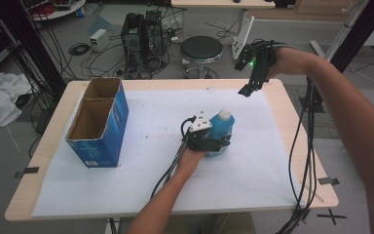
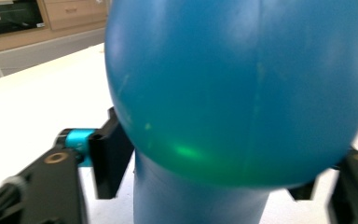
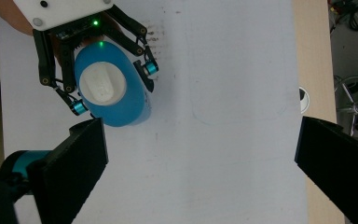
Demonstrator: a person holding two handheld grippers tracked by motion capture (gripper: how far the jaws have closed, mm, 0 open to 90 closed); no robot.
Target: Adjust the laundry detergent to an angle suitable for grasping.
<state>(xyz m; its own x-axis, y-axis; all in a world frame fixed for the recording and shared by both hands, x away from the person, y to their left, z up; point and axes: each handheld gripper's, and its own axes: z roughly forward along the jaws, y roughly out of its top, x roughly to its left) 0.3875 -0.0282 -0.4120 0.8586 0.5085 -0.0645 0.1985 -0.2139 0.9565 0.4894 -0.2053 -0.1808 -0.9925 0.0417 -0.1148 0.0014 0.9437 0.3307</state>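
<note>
The left gripper [image 1: 217,144] clamps both jaws around the lower body of the upright, smooth blue plastic bottle [image 1: 220,127] with its white cap, mid-table on the white sheet [image 1: 141,161], while the right gripper [image 1: 249,88] hangs wide open, empty, above.

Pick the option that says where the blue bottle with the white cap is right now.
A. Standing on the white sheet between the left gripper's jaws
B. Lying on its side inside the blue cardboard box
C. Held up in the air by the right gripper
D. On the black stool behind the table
A: the blue bottle stands upright on the white sheet, the left gripper closed around its body, while the right gripper hangs open above the table's far edge.
</note>
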